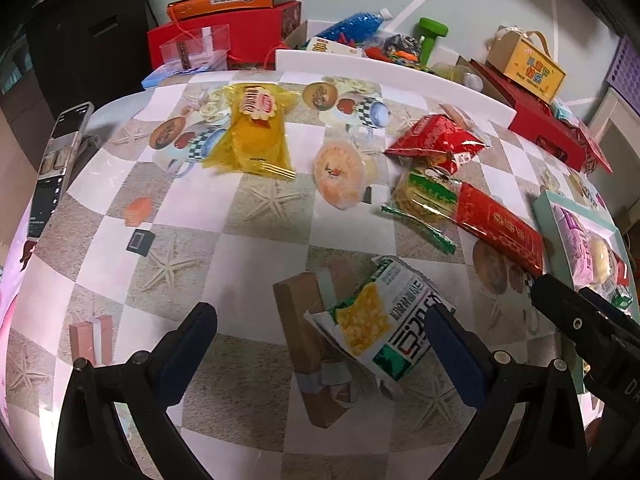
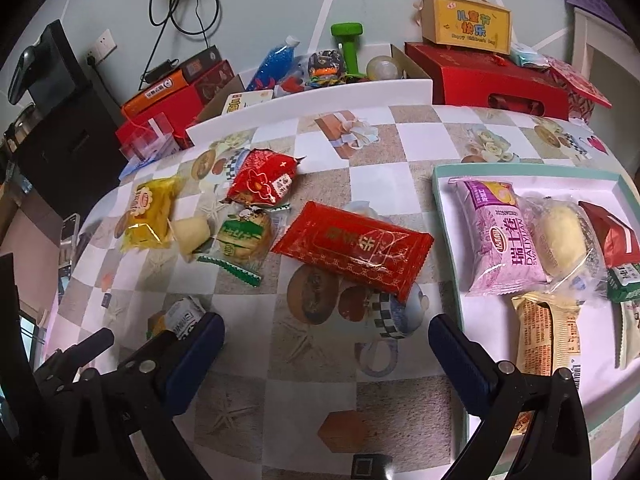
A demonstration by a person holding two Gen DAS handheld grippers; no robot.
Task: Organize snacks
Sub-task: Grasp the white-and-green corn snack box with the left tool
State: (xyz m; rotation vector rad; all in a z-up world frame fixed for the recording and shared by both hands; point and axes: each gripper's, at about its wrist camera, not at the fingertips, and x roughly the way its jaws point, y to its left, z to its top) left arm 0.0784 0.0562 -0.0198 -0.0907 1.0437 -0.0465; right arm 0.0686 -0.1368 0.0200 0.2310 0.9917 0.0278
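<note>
Loose snacks lie on a patterned table. In the left wrist view my left gripper (image 1: 320, 344) is open and empty, with a white-green corn snack packet (image 1: 384, 320) lying between its fingers on the table. Farther off are a yellow packet (image 1: 256, 132), a round pastry (image 1: 340, 176), a red bag (image 1: 436, 140), a green-wrapped cake (image 1: 424, 196) and a flat red packet (image 1: 500, 228). In the right wrist view my right gripper (image 2: 326, 344) is open and empty, just short of the flat red packet (image 2: 356, 248). A teal-rimmed tray (image 2: 448, 216) on the right holds several snacks, among them a pink roll packet (image 2: 500, 236).
A phone (image 1: 56, 168) stands at the table's left edge. Behind the table are red gift boxes (image 2: 488, 80), a yellow carry box (image 2: 468, 20), a green dumbbell (image 2: 348, 44), a blue bottle (image 2: 272, 64) and a white board (image 2: 312, 104). The right gripper shows at the right in the left wrist view (image 1: 580, 320).
</note>
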